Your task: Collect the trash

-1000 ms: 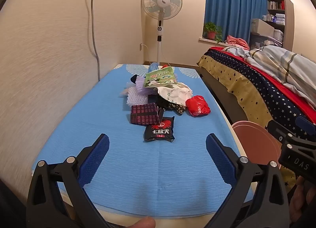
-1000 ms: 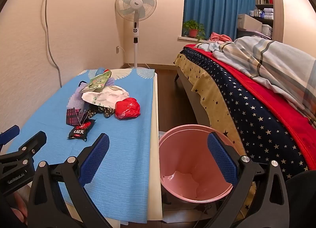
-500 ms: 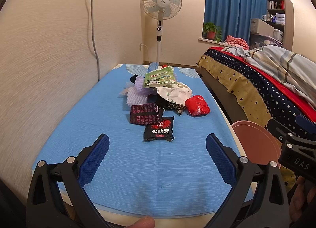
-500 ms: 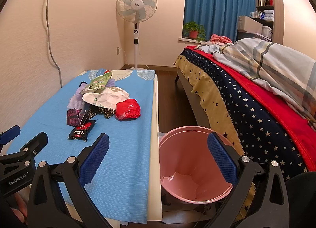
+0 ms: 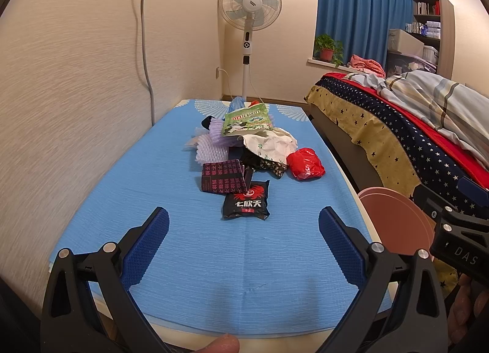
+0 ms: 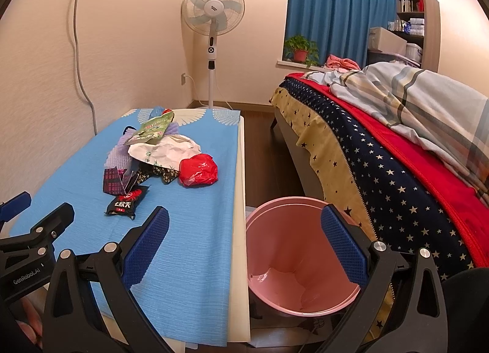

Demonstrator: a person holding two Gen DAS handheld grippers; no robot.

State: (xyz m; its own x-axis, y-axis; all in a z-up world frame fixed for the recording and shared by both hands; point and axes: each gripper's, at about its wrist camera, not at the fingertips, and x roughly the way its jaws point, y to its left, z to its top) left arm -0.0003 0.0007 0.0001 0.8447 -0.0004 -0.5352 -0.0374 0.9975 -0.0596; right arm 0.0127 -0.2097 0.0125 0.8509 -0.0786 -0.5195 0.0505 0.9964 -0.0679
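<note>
Both tongs, left (image 5: 243, 224) and right (image 6: 244, 226), gape empty, probably poised for the wrappers (image 5: 246, 203) near the bin (image 6: 284, 209).

In the left wrist view, the pink bin (image 5: 394, 224) at lower right is half hidden behind the right gripper (image 5: 452, 231); the trash pile (image 5: 244, 145) buries its lower wrappers.

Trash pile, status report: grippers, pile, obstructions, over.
Left gripper open, right gripper open, both empty. Trash pile untouched on blue table; pink bin beside the table, holding no trash. Nothing between fingers and black packet.
</note>
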